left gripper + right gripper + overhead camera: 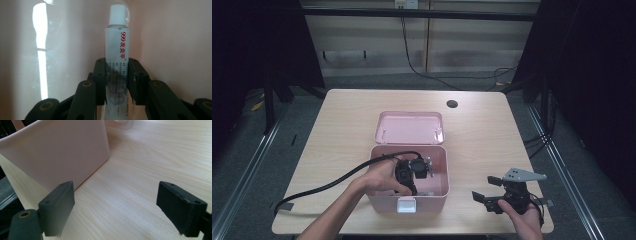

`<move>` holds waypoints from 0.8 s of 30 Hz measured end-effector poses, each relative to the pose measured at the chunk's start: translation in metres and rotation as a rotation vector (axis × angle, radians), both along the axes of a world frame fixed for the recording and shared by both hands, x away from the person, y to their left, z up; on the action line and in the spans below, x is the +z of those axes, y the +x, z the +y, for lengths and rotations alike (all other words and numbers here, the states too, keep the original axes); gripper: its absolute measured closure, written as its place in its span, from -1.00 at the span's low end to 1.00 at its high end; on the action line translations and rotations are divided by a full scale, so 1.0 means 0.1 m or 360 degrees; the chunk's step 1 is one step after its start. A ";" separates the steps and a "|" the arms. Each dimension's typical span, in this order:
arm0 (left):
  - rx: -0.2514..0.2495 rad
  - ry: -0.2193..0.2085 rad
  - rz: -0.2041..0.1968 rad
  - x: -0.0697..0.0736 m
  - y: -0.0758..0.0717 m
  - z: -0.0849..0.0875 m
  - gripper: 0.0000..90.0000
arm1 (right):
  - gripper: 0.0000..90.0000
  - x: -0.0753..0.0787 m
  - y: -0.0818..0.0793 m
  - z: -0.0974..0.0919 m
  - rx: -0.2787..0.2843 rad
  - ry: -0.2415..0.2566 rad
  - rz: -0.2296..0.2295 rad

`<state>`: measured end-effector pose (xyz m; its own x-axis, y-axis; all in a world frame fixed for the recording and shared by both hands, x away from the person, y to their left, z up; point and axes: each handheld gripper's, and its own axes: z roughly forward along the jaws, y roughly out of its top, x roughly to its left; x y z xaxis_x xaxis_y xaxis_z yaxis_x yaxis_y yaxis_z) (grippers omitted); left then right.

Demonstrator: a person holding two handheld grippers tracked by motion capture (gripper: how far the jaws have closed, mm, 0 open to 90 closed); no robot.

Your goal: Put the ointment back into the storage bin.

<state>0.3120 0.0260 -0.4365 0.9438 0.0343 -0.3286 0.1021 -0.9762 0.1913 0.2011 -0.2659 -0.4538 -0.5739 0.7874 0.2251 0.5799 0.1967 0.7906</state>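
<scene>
Light wood table (337, 120) with dark curtains around it is hosting a pink box (439, 172) with its lid (409, 127) lying open behind it. Down inside that box the left gripper (116, 75) is squeezing a small white tube (117, 45) with red lettering, cap pointing away from the jaws and pink walls all around, so I'm guessing the tube is either just going in or just coming out, with the letting go or lifting clear still to do. Over at the box's right the right gripper (120, 210) is idling above the bare wood, jaws spread wide and gripping nothing.
</scene>
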 end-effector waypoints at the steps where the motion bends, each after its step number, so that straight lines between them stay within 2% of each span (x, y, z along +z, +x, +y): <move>1: 0.0008 0.0008 -0.0005 -0.01 0.00 0.00 0.57 | -0.68 0.00 0.00 0.00 0.0000 0.0001 0.0000; 6: 0.0019 0.0006 0.0043 -0.02 0.01 -0.02 0.57 | -0.68 0.00 0.00 0.00 0.0001 -0.0004 0.0000; 10: -0.0002 0.0046 0.0054 -0.07 0.00 -0.05 0.57 | -0.68 0.00 0.00 0.00 0.0002 -0.0005 -0.0001; 13: 0.0017 0.0050 0.0069 -0.09 0.01 -0.05 0.56 | -0.68 0.00 0.00 0.00 0.0003 -0.0005 0.0000; 17: 0.0034 0.0089 0.0103 -0.13 0.02 -0.08 0.56 | -0.68 0.00 0.00 0.00 0.0000 -0.0003 0.0002; 24: 0.0030 0.0098 0.0126 -0.15 0.03 -0.08 0.57 | -0.68 -0.01 0.00 0.01 0.0008 -0.0006 0.0003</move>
<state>0.3150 0.0180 -0.4518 0.9139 0.0745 -0.3990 0.1333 -0.9836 0.1216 0.2015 -0.2651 -0.4543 -0.5772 0.7855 0.2232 0.5805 0.2024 0.7887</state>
